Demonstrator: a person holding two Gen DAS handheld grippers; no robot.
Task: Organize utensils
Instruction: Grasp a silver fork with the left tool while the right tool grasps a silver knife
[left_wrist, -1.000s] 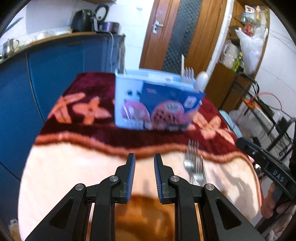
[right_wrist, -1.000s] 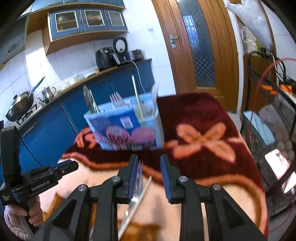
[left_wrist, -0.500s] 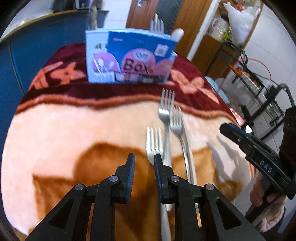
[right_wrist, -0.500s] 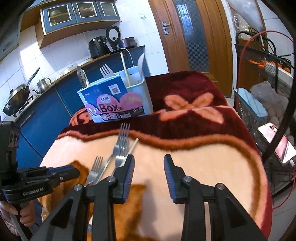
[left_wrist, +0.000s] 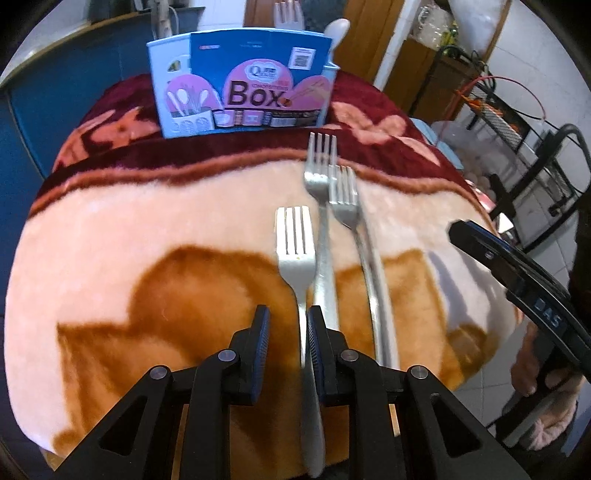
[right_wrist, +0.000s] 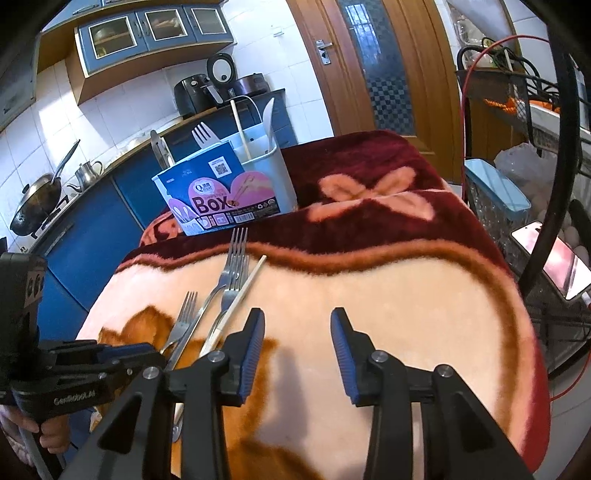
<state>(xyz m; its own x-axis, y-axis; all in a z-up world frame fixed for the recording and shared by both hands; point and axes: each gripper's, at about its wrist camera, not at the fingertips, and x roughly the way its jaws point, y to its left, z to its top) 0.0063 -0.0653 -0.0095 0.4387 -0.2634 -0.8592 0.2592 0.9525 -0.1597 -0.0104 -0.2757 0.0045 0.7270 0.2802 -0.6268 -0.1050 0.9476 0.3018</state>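
Blanket (left_wrist: 147, 258) now fills both views: left gripper (left_wrist: 284, 325) narrow, astride white fork (left_wrist: 295, 243), unclamped; right gripper (right_wrist: 297, 332) opening, empty.

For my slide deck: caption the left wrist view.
Left gripper poised over the white plastic fork beside two steel forks on a plush blanket, blue utensil box behind.

You have three forks lying flat at mid-frame, tines toward the top: a white fork (left_wrist: 295, 243) lowest, a long steel fork (left_wrist: 320, 173) beside it, a shorter steel fork (left_wrist: 344, 199) overlapping that. The utensil box (left_wrist: 240, 81), upright at upper centre, already holds utensils.
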